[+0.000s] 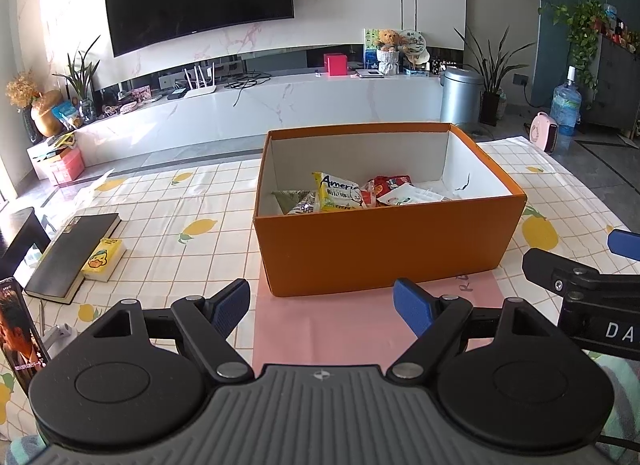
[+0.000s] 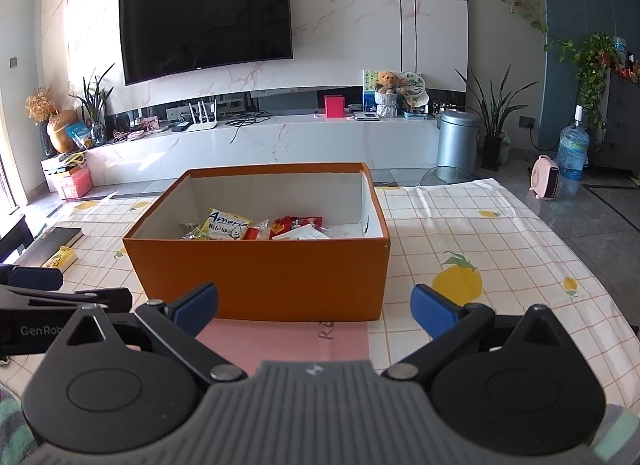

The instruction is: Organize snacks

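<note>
An orange cardboard box (image 1: 380,243) (image 2: 260,273) stands on the lemon-print tablecloth, holding several snack packets: a yellow one (image 1: 340,193) (image 2: 226,225), a red one (image 1: 390,183) (image 2: 294,223) and a white one (image 1: 408,197). My left gripper (image 1: 324,307) hovers open and empty just in front of the box, over a pink sheet (image 1: 328,329). My right gripper (image 2: 314,307) is also open and empty, facing the box's near wall. The right gripper shows at the right edge of the left wrist view (image 1: 580,265).
A dark notebook (image 1: 74,257) with a small yellow packet (image 1: 102,259) against it lies at the table's left. A phone (image 1: 18,329) stands at the near left edge. Beyond the table are a TV wall, white cabinet, metal bin (image 2: 458,139) and plants.
</note>
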Demonstrator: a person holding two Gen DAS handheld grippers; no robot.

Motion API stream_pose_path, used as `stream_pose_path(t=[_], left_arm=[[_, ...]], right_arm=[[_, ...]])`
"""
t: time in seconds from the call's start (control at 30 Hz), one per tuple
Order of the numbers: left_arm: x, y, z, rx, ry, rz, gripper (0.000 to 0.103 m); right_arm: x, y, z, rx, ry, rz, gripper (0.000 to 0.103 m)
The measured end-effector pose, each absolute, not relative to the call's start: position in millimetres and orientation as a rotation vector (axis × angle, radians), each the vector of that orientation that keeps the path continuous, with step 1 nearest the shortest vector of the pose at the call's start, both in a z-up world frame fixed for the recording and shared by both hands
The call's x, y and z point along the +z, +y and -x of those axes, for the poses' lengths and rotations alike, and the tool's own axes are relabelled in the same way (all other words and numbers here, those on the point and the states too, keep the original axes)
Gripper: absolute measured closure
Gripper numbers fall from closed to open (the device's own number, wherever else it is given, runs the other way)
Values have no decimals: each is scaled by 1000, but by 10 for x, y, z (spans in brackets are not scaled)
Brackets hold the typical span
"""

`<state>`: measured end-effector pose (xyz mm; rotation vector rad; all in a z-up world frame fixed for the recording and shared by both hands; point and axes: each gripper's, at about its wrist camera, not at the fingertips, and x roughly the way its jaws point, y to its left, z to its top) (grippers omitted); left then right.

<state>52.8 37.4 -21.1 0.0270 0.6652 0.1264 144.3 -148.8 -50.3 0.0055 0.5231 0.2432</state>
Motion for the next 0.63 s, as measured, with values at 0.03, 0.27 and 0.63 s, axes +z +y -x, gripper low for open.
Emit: stream_pose_path(t=[0.03,0.27,0.63], left_arm=[[-201,390,-521,128,662,-26,8],[-173,403,-511,130,657,-17,8],[-146,403,-483,127,643,-15,8]], right_arm=[[-506,-1484,-1444,243,526,-4,4],[-506,-1487,-1447,241,533,-2,4],[-502,-1489,-1462,240,541,-2,4]])
